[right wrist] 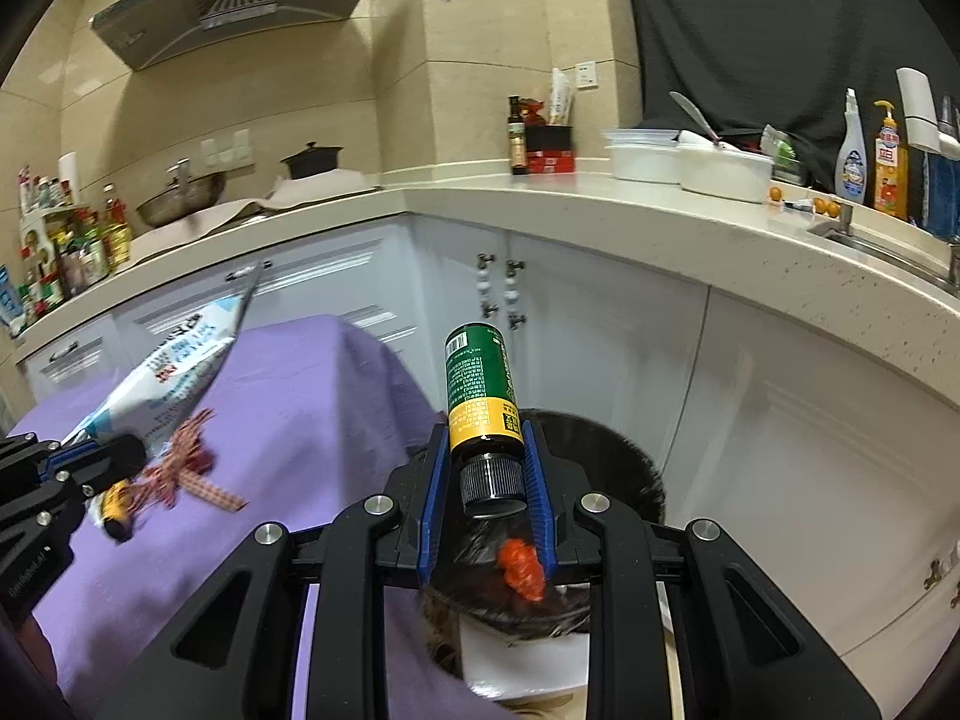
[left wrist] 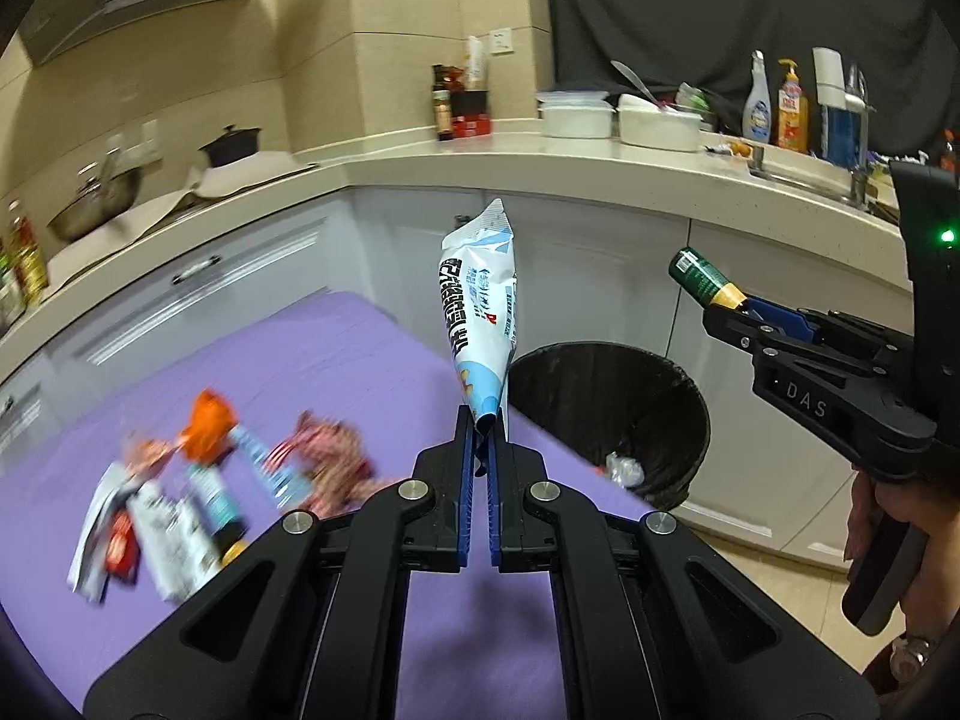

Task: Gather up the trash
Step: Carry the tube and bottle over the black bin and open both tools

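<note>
Beside the round black-lined bin [left wrist: 606, 414], the left gripper [left wrist: 480, 450] pinches a limp, light white-and-blue snack bag [left wrist: 480, 312] by its corner, while the right gripper [right wrist: 486, 474] clamps a rigid, slippery green-and-yellow bottle [right wrist: 480, 390] at its neck.

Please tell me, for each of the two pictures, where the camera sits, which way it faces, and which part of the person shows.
Left wrist view: on the left claw, looking along it over the purple-covered table; it pinches a white-and-blue snack bag. The right claw and a hand show.
Right wrist view: on the right claw, above the black-lined trash bin; it grips a green-and-yellow bottle. The left claw shows.
Shared: bag, bottle, bin, table, beige counter.
</note>
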`<state>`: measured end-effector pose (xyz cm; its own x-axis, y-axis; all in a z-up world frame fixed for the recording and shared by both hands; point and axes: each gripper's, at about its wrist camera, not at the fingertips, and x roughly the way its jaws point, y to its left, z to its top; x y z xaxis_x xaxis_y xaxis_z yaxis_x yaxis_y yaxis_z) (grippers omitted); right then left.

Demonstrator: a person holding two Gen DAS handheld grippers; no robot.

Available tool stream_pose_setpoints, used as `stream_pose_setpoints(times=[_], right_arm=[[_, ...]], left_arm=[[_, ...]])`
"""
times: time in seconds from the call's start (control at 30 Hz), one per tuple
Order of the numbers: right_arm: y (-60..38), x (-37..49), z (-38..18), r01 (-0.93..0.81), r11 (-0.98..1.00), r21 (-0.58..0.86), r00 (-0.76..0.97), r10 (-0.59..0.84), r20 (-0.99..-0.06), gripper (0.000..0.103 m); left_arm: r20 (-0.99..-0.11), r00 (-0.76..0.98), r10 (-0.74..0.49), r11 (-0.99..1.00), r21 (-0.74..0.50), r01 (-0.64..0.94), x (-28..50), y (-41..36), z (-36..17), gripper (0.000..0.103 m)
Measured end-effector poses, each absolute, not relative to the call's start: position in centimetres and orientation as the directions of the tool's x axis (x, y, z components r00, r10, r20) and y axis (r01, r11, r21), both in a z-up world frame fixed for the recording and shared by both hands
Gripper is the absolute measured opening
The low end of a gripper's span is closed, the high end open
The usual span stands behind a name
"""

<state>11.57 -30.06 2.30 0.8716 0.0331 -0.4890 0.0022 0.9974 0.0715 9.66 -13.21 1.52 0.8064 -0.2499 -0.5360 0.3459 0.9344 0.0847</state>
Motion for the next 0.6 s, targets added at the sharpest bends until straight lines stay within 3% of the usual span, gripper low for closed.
stream_pose_setpoints(times=[0.53, 0.6], right_arm=[[-33.1, 16.3, -0.3, 0.079, 0.992, 0.095, 0.864, -0.021, -0.503, 0.025], [-33.4, 17.1, -0.8, 0.09, 0.991, 0.099, 0.863, -0.028, -0.505, 0.028]], left_arm=[[-0.597, 0.768, -0.233, 0.921, 0.117, 0.371, 16.9, -18.9, -0.6, 0.005], [-0.606, 0.762, -0.23, 0.921, 0.118, 0.372, 17.6, -19.4, -0.8, 0.013]])
